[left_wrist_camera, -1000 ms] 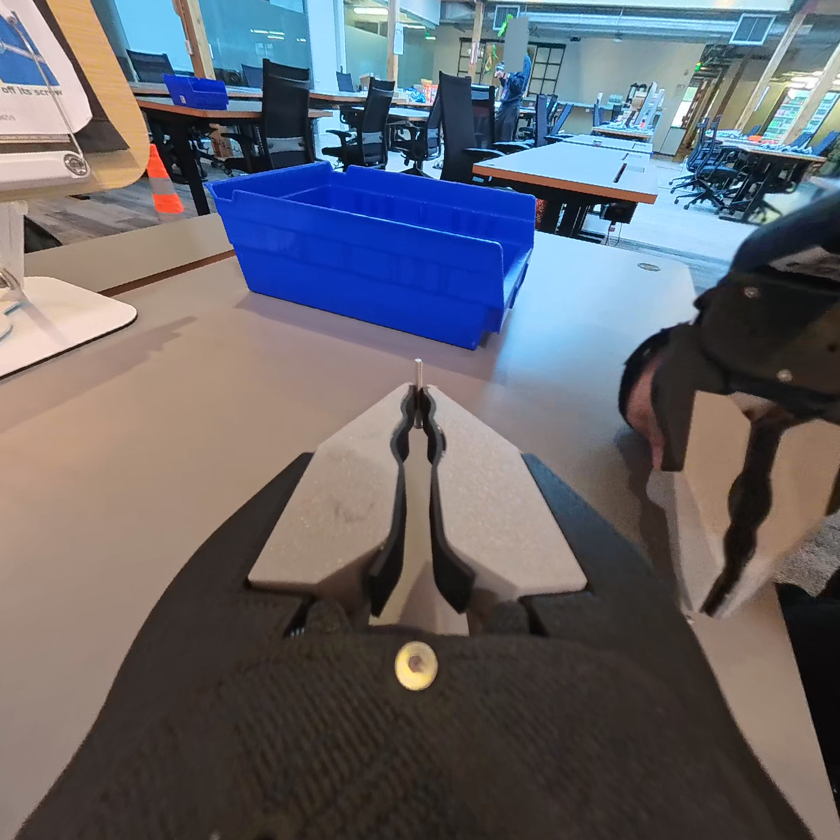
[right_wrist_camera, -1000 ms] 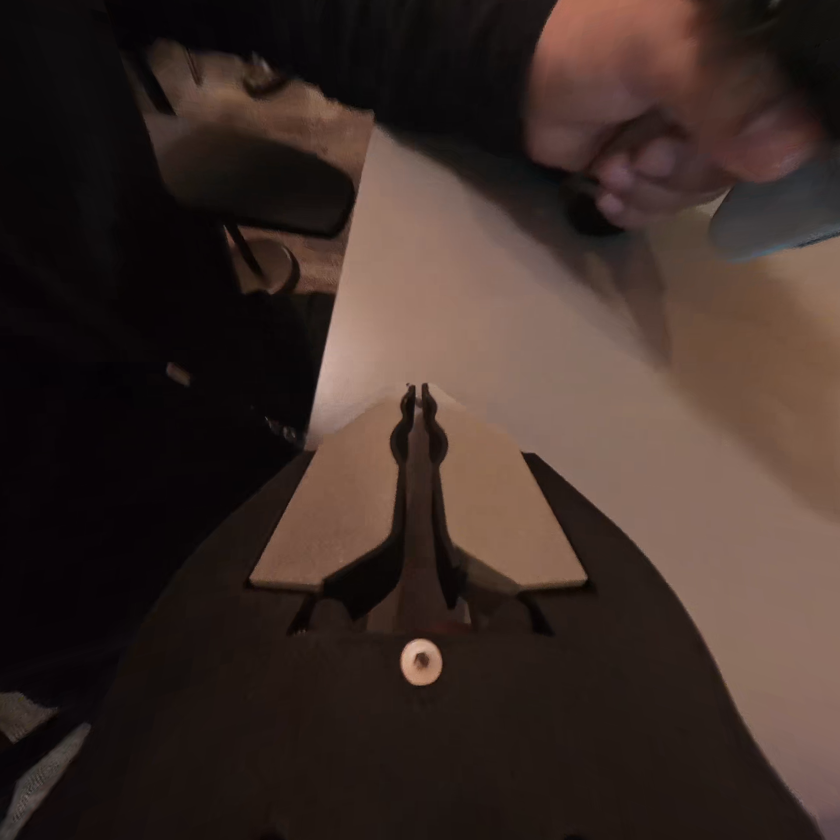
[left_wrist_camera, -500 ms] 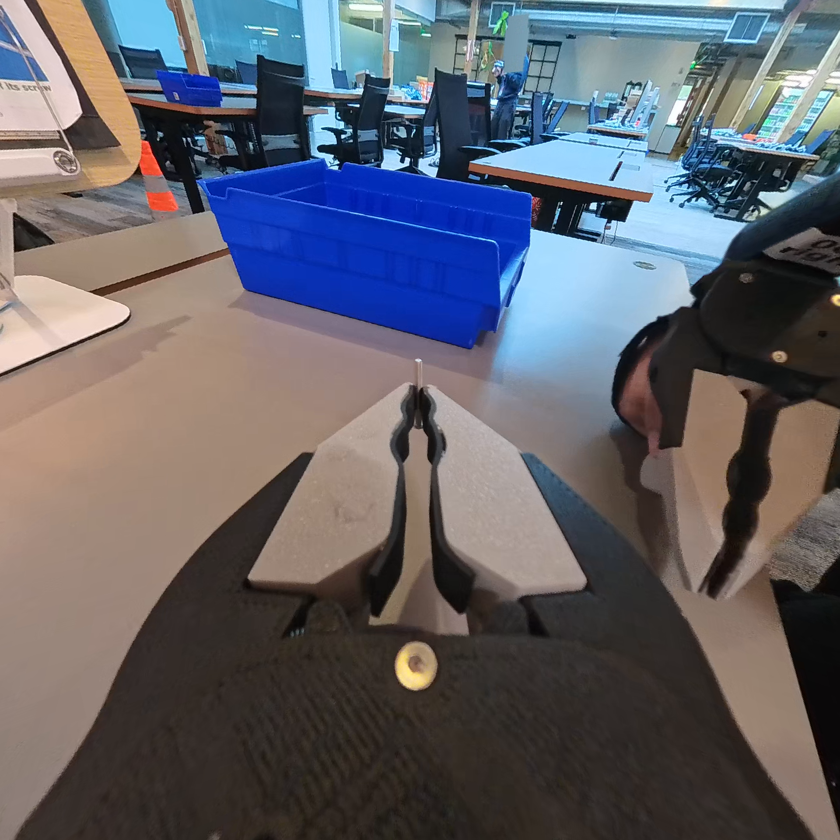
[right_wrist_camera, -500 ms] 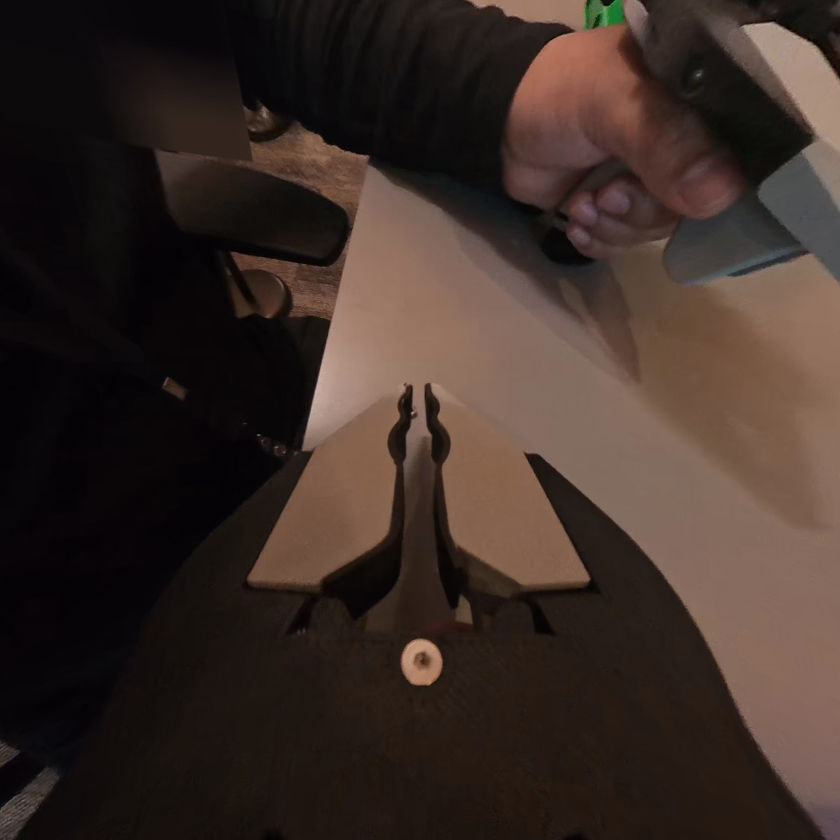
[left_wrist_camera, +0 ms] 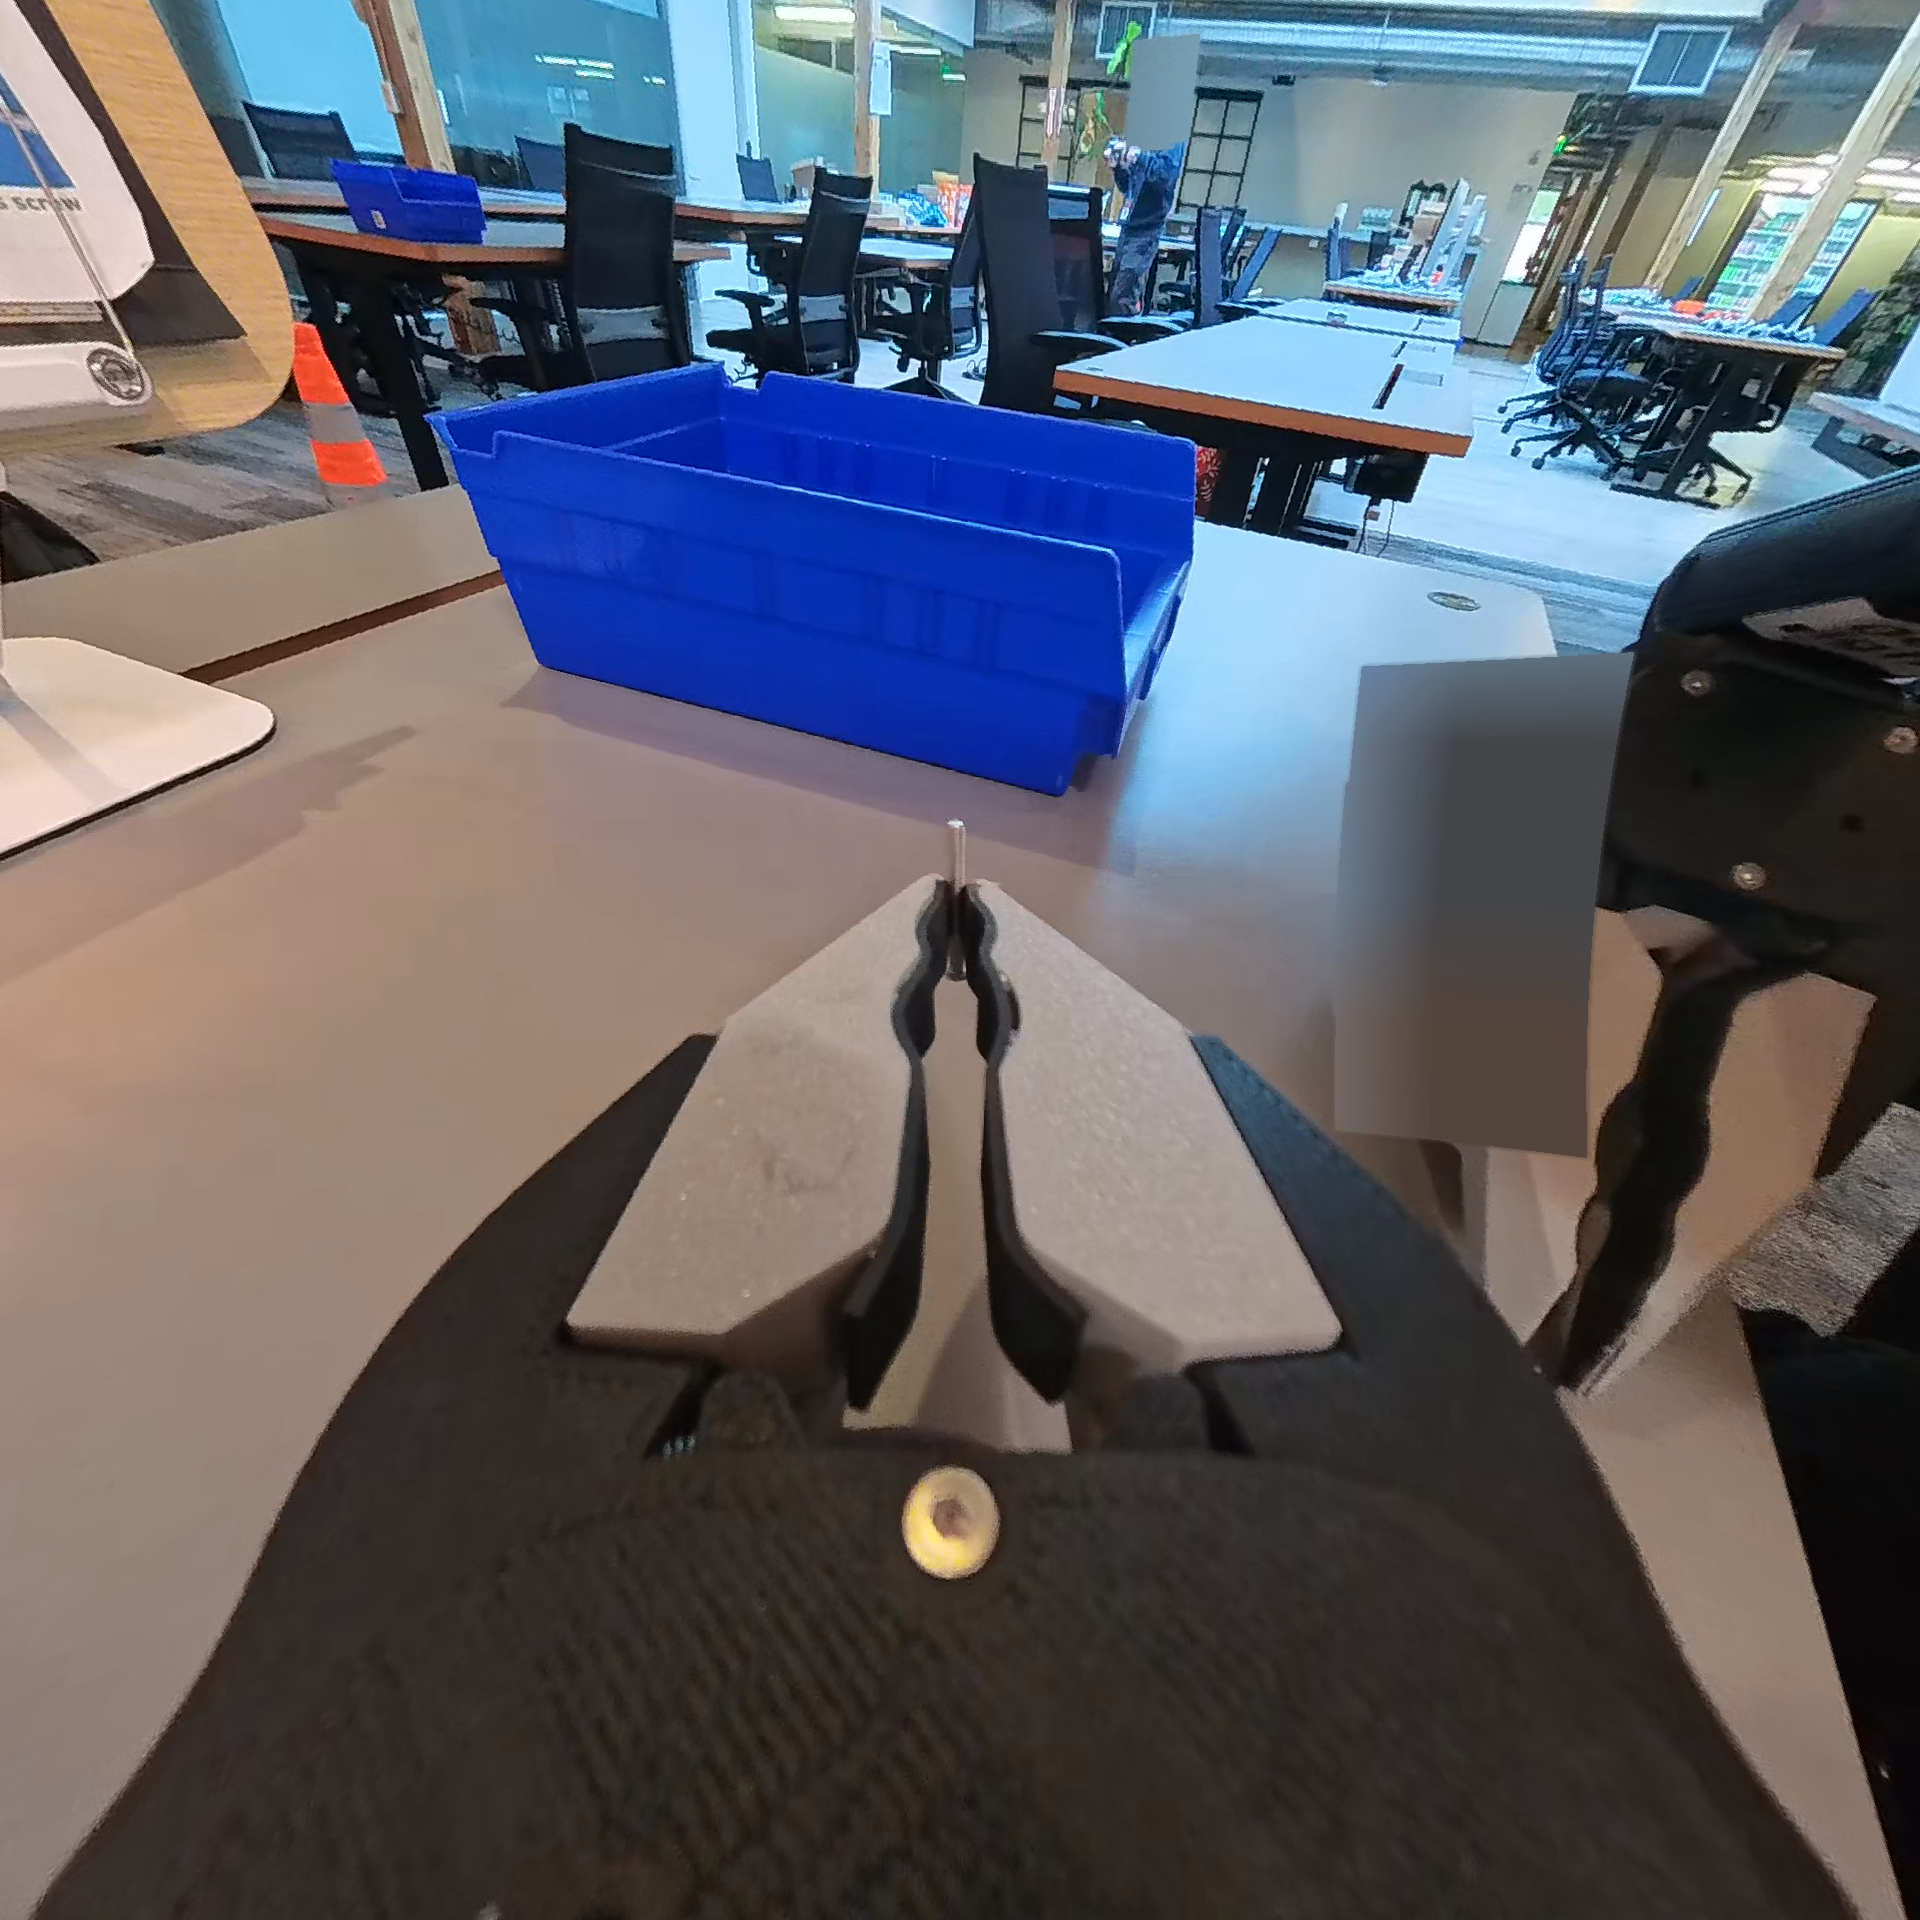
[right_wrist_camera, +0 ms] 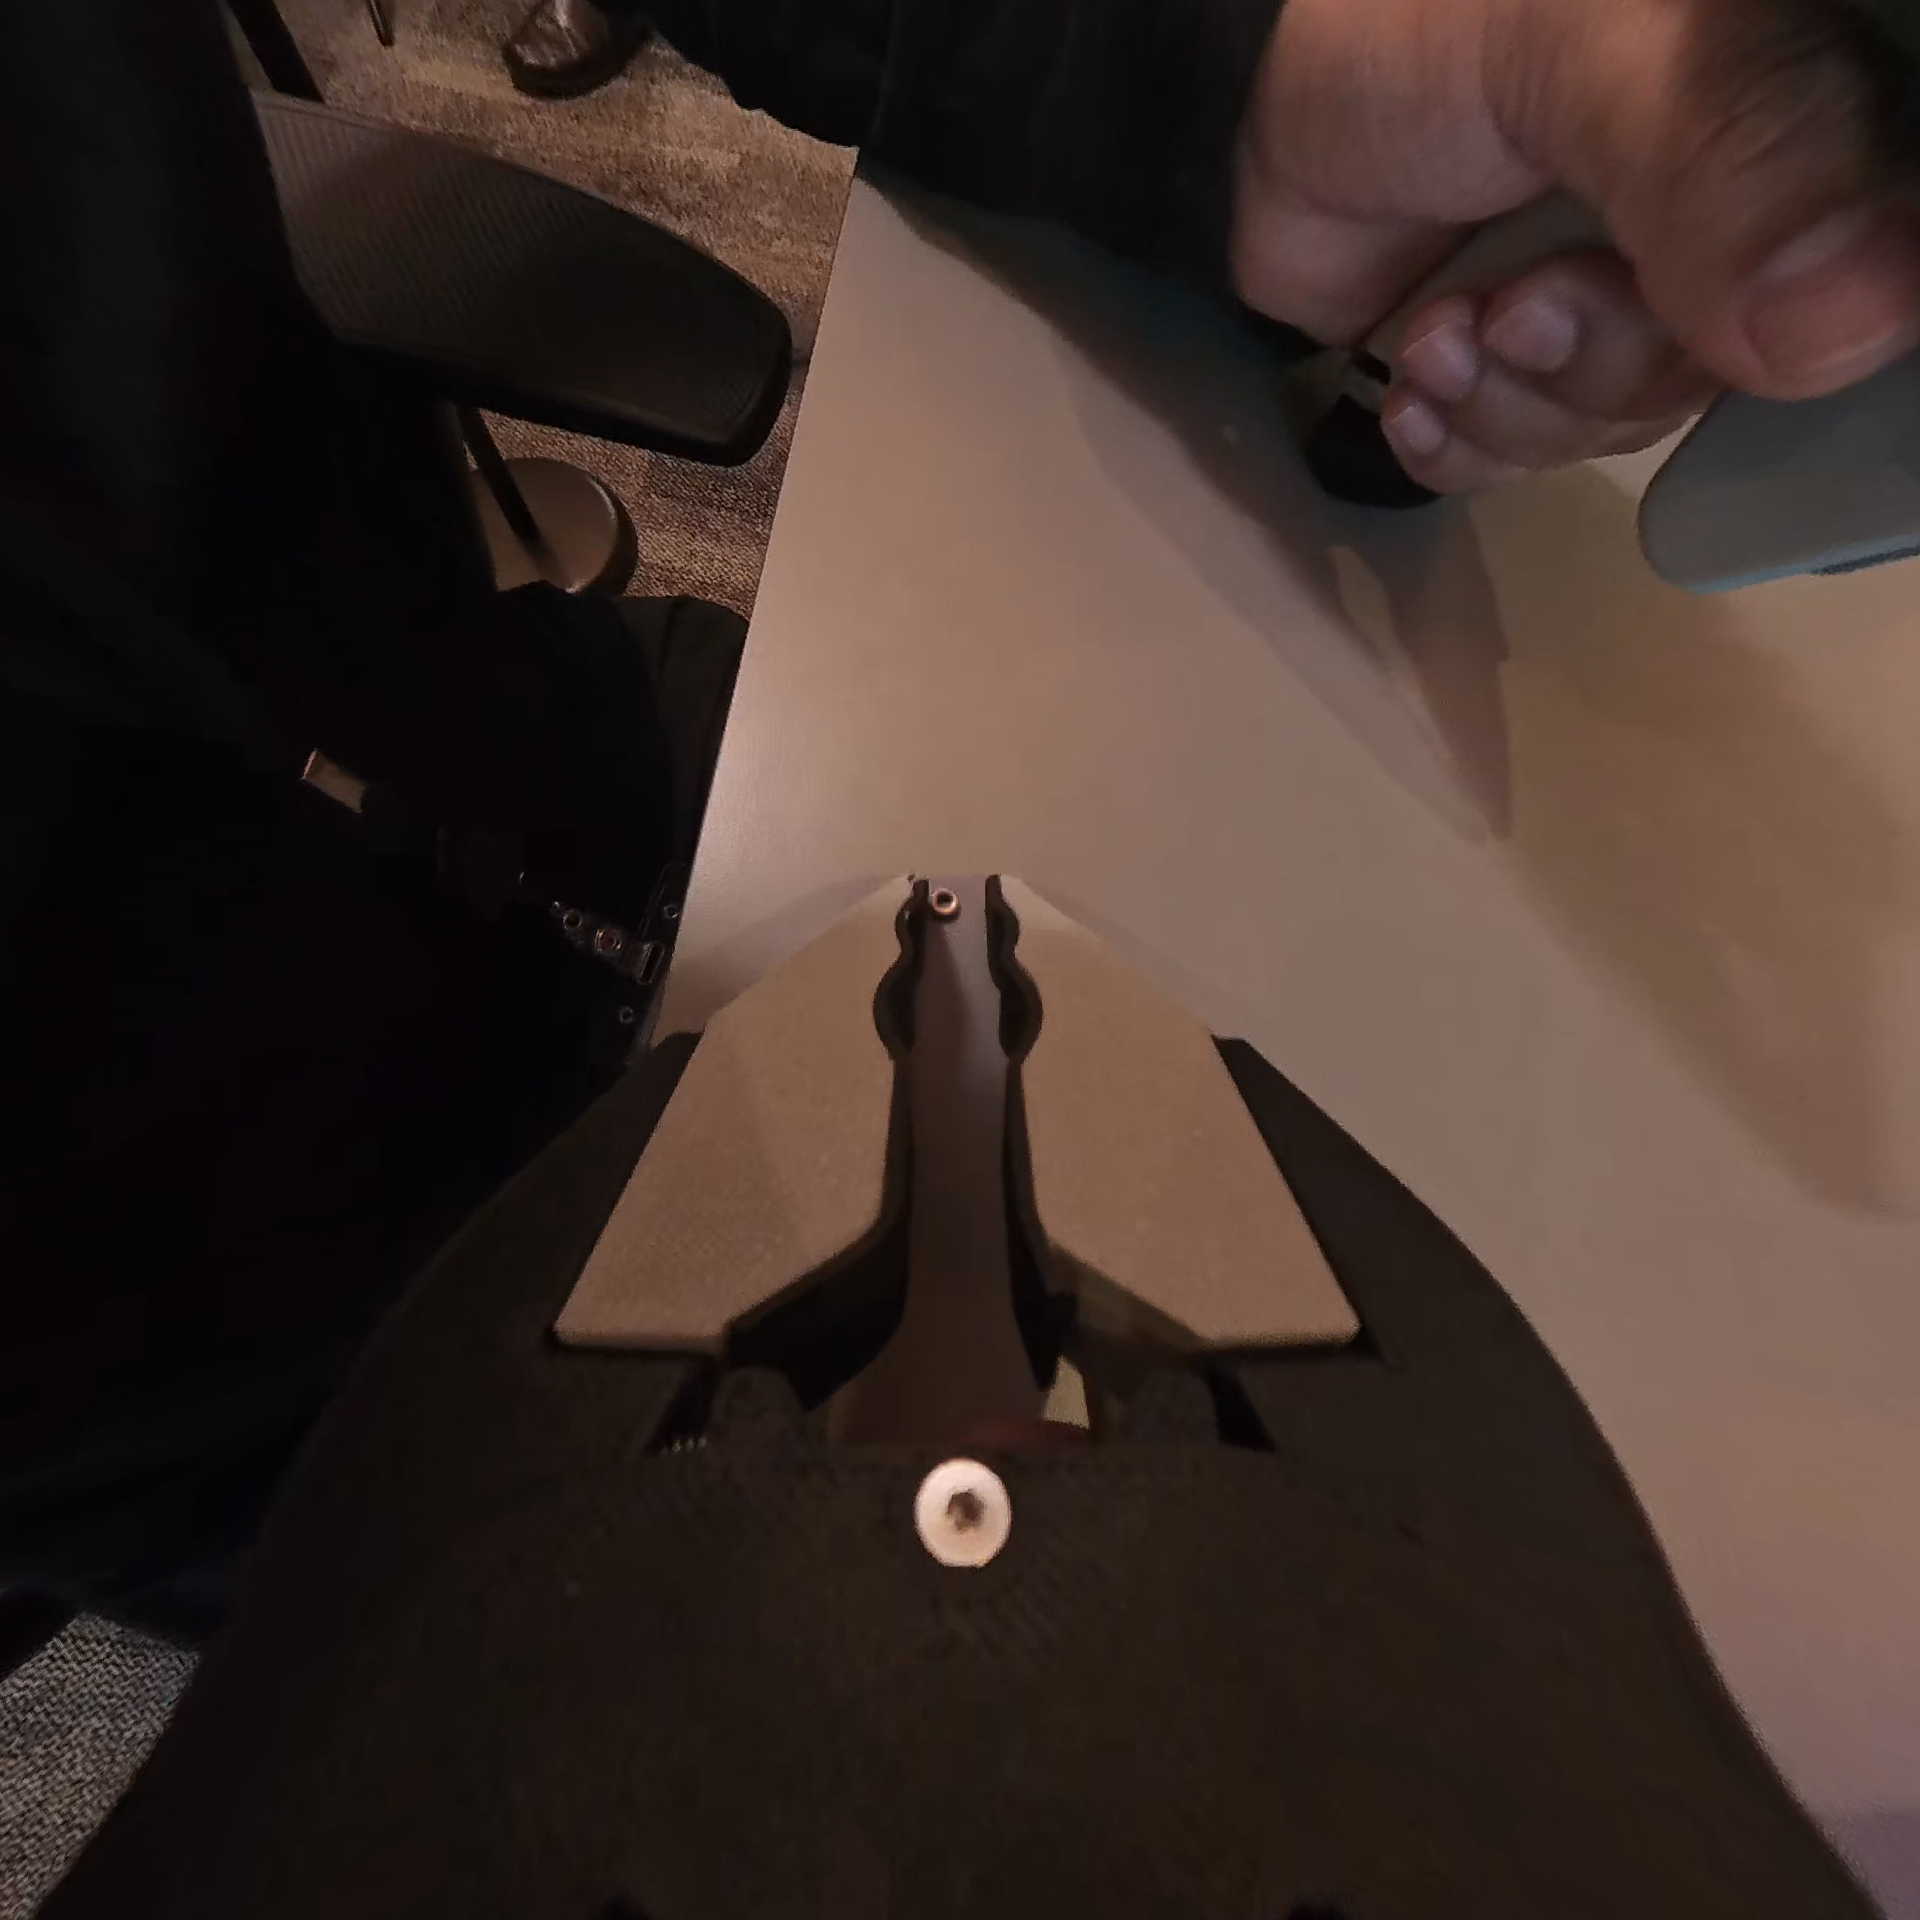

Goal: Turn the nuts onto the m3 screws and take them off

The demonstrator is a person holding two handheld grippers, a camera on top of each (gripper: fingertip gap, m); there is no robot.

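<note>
**Grey desk in an open office: screw clamped, nut loose between parted fingers**

A wide office of desks and black chairs stretches behind the grey table [left_wrist_camera: 312,1039] where both tools work.

The m3 screw [left_wrist_camera: 955,854] is a thin, bright metal pin standing upright, its lower end pinched in the tips of the left gripper [left_wrist_camera: 954,914], whose fingers are pressed together on it; its bare shank rises just above those tips. The nut [right_wrist_camera: 943,902] is a tiny silver ring with a dark hole, sitting at the very tips of the right gripper [right_wrist_camera: 951,894], close against the left-hand finger. That gripper's fingers stand slightly apart, so the nut looks unclamped; whether it rests on the table below or clings to the finger I cannot tell.

The risks, as I judge them: with the fingers parted, the nut could slip free and roll toward the table edge just left of the right gripper's tips, then fall to the floor. If it gets re-gripped crooked, it may cross-thread or jam on the screw. The screw is held only by its end, so sideways pressure could tilt it or lever it out.

Ahead of the left gripper, well beyond the screw, sits a blue bin [left_wrist_camera: 831,623]; a white stand base [left_wrist_camera: 114,748] lies far to its left.
</note>
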